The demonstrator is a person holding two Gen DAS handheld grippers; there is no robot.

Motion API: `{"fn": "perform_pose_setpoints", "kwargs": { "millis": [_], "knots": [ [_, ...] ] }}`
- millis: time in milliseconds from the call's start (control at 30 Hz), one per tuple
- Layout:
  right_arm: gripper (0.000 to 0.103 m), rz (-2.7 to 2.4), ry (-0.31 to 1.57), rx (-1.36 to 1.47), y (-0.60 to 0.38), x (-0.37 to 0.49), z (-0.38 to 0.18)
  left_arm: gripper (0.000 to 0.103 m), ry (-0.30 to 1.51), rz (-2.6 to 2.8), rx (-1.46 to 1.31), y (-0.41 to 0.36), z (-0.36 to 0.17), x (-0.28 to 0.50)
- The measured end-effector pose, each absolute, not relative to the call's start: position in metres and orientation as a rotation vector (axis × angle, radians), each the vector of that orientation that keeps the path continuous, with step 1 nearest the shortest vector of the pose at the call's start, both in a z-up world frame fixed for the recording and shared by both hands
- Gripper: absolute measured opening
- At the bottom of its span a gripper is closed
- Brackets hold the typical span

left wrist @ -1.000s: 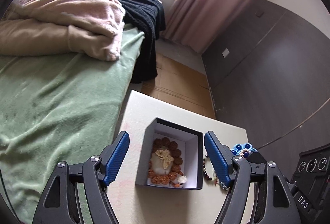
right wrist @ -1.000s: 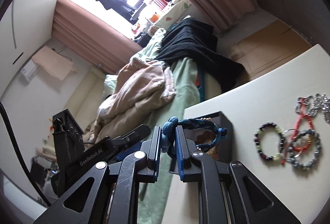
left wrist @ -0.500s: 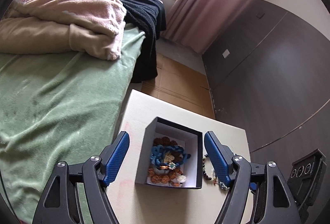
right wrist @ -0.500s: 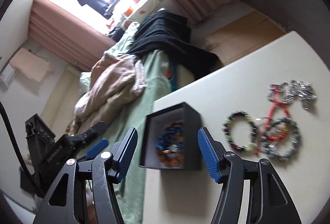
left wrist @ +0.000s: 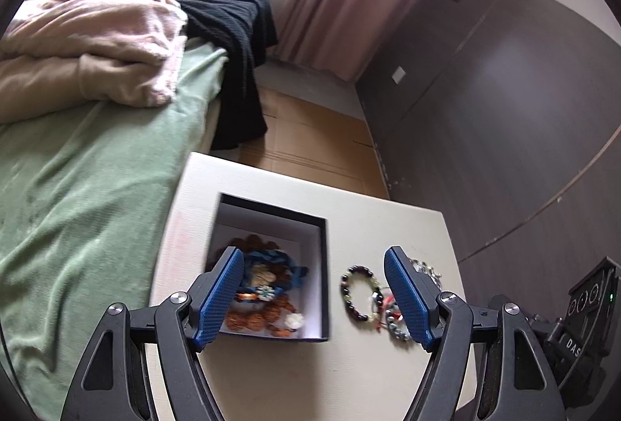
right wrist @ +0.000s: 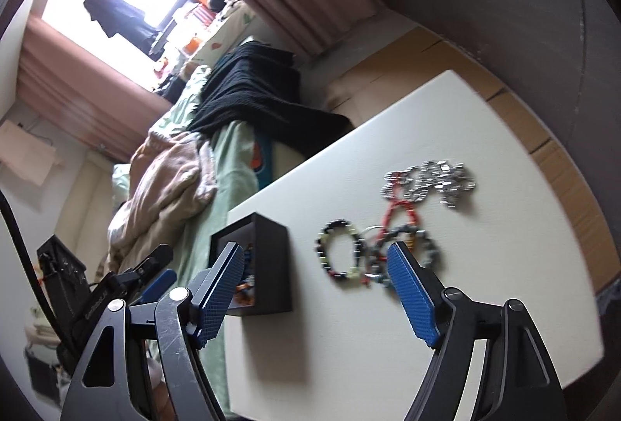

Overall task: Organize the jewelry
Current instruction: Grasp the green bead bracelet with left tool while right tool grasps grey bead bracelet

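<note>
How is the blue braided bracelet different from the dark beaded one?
The blue braided bracelet lies inside the black box, on top of brown beads; the dark beaded bracelet lies outside it on the white table. The blue one is woven cord with a small flower charm; the dark one is a ring of round beads, some pale. Neither is held by any fingers.
</note>
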State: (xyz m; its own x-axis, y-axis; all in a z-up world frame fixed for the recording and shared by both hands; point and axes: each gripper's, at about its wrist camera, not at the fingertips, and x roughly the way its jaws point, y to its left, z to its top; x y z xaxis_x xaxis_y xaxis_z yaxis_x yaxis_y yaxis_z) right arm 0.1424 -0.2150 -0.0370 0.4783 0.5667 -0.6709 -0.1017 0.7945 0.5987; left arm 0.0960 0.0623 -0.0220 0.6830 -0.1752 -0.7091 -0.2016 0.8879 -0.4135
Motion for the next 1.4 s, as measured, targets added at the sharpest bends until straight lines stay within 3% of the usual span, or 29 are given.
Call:
{"fn": "perform_pose_setpoints", "kwargs": {
  "millis": [467, 800, 1100, 1267, 1367, 1400],
  "knots": [
    [0.077, 0.291, 1.082, 0.552, -0.27, 0.153, -0.057, 0.075, 0.879, -0.089, -0.3, -0.018, -0.037, 0.119],
    [0.076, 0.254, 1.13, 0.593, -0.291, 0.162, -0.068, 0.039, 1.001, -0.148, -0.2, -0.06, -0.073, 0.142],
    [0.076, 0.247, 1.138, 0.608, -0.296, 0.171, -0.07, 0.023, 1.098, -0.152, -0.092, -0.08, -0.105, 0.153],
    [0.076, 0.247, 1.143, 0.61, -0.296, 0.174, -0.071, 0.02, 1.142, -0.143, -0.041, -0.085, -0.122, 0.158],
    [0.076, 0.247, 1.146, 0.603, -0.294, 0.176, -0.072, 0.007, 1.129, -0.14, -0.013, -0.087, -0.121, 0.158],
    [0.076, 0.248, 1.149, 0.598, -0.292, 0.176, -0.072, 0.007, 1.136, -0.15, -0.038, -0.084, -0.121, 0.158]
  ]
}}
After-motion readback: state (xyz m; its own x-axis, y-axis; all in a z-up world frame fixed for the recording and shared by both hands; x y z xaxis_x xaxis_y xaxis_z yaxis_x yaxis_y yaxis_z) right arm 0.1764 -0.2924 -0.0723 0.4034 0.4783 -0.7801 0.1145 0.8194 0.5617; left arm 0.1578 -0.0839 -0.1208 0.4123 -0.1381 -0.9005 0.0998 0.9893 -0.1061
